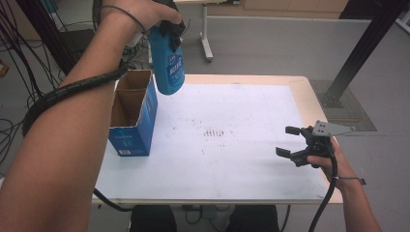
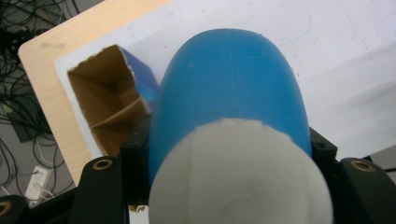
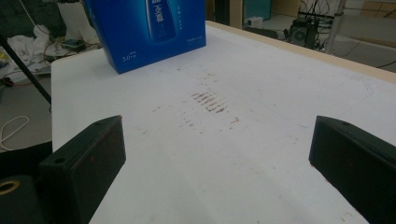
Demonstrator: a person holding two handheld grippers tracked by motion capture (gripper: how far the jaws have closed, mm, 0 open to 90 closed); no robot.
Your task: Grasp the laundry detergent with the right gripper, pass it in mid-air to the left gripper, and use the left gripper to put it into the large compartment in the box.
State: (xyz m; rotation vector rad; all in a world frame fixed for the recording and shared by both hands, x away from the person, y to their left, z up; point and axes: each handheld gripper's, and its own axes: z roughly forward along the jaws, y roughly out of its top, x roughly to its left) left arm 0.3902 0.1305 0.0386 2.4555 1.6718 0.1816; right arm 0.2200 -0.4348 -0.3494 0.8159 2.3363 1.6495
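Blue bottle [image 1: 168, 67] hangs in the air just beside the open top of the box [image 1: 130, 116], and your left gripper [image 1: 170, 26] grips it near its white cap [image 2: 240, 177]. Your right gripper [image 1: 293, 143] rests low over the table [image 1: 241, 159], its jaws wide apart and holding nothing.

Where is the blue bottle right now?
In the high view the blue bottle hangs in the air at upper left, gripped near its top by the left gripper, just right of the open blue box.
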